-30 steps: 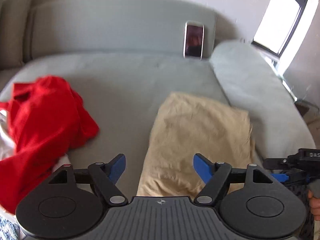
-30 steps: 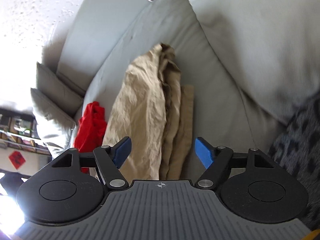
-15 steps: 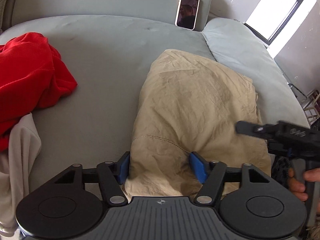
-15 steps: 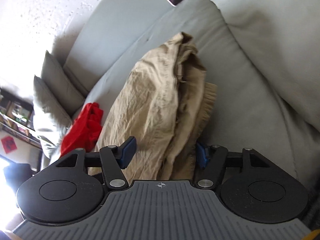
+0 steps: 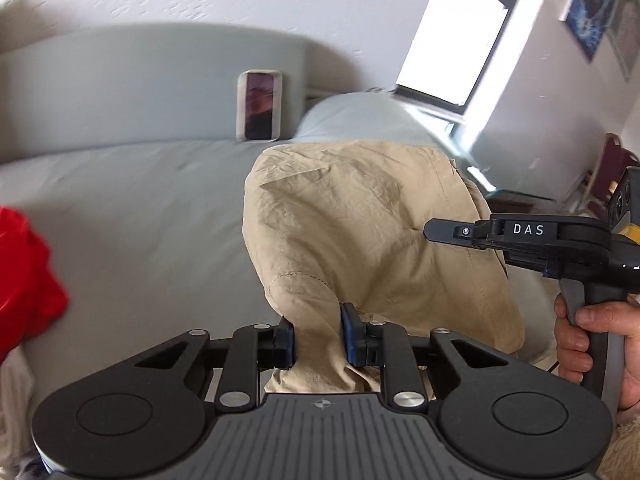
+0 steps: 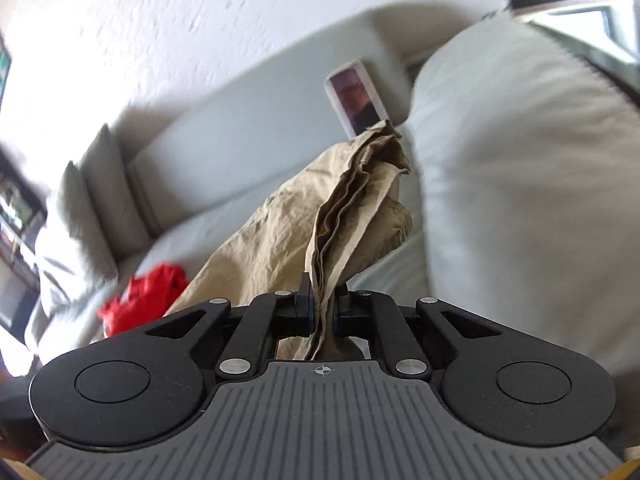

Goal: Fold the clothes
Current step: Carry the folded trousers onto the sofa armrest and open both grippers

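A folded beige garment (image 5: 360, 232) lies on the grey sofa seat (image 5: 140, 208), lifted at its near edge. My left gripper (image 5: 317, 338) is shut on a bunched corner of that near edge. My right gripper (image 6: 323, 314) is shut on the stacked layers at the beige garment's (image 6: 280, 236) other near corner. From the left wrist view the right gripper (image 5: 520, 236) shows side-on at the garment's right side, held by a hand (image 5: 592, 344); its fingertips are hidden there by the cloth.
A red garment (image 5: 28, 280) is heaped at the sofa's left, also red garment (image 6: 148, 296). A phone (image 5: 260, 106) leans against the backrest. A grey armrest cushion (image 6: 520, 200) rises on the right. A window (image 5: 452, 32) is behind.
Both grippers went from open around the beige garment's near edge to shut on it. The garment's near edge has risen off the seat and both cameras have tilted upward.
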A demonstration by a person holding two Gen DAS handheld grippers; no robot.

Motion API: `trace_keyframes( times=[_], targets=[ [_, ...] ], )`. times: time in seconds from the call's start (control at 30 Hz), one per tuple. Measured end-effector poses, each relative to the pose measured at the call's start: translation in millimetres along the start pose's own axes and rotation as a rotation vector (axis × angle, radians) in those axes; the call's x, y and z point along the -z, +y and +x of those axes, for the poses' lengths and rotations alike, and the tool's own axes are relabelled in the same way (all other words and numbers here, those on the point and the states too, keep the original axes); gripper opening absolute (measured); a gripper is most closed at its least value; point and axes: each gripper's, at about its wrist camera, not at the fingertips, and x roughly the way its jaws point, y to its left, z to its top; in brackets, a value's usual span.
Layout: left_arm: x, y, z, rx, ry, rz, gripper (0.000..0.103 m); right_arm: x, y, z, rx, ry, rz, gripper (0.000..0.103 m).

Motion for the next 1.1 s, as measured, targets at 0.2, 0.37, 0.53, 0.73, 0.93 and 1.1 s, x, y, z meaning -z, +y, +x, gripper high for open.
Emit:
trace_keyframes(
  times=[0.2,0.37,0.53,0.73,0.93,1.1],
  targets=[
    [-24,-94,4,0.216,0.030,0.053,0.021,-35,-58,-125,0.093,-0.137,0.108,0.008],
    [-35,-149,29,0.398,0.110,0.007,0.021,-50,-83,-217,0.221,-0.251,0.042,0.008],
    [-32,-178,73,0.372,0.081,0.082,0.021,-64,-118,-222,0.320,-0.260,-0.016,0.009],
    [-30,-172,119,0.188,-0.014,0.121,0.021,-80,-148,-149,0.321,-0.236,-0.076,0.008],
    [-18,-142,219,0.069,0.185,-0.013,0.031,-84,-202,-46,0.344,-0.066,0.006,0.011],
    [-19,-156,204,0.058,0.062,0.157,0.029,-78,-217,-20,0.412,-0.070,-0.008,0.012]
  ],
)
